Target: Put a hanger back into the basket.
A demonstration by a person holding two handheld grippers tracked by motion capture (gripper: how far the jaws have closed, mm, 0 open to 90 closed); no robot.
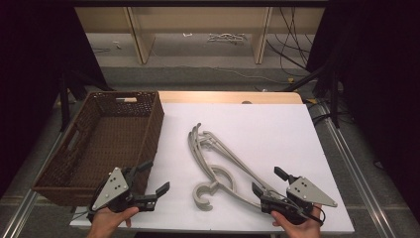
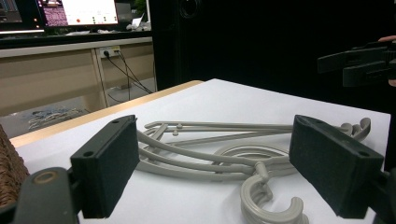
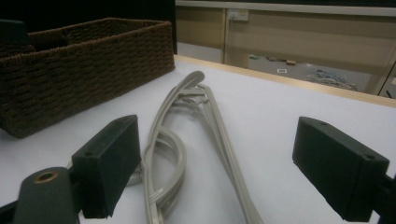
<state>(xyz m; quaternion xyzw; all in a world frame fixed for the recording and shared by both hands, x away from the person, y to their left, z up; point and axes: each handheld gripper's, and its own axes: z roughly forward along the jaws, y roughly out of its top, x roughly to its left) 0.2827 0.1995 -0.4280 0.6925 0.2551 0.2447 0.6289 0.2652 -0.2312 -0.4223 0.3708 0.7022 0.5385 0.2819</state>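
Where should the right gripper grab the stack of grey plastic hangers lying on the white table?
Probably the long straight arm of the grey plastic hangers, near its lower end. It lies flat and thin, closest to the right gripper, whose jaws stand open, so come from the right and low, jaws straddling the bar. The curled hooks sit nearer the left gripper.

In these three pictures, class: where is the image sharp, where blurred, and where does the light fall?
High view: the white table is bright and sharp, its surroundings dark. Left gripper view: the grey hangers are fairly crisp, the near pads soft. Right gripper view: dim, the hangers blurring close up, the basket clearer.
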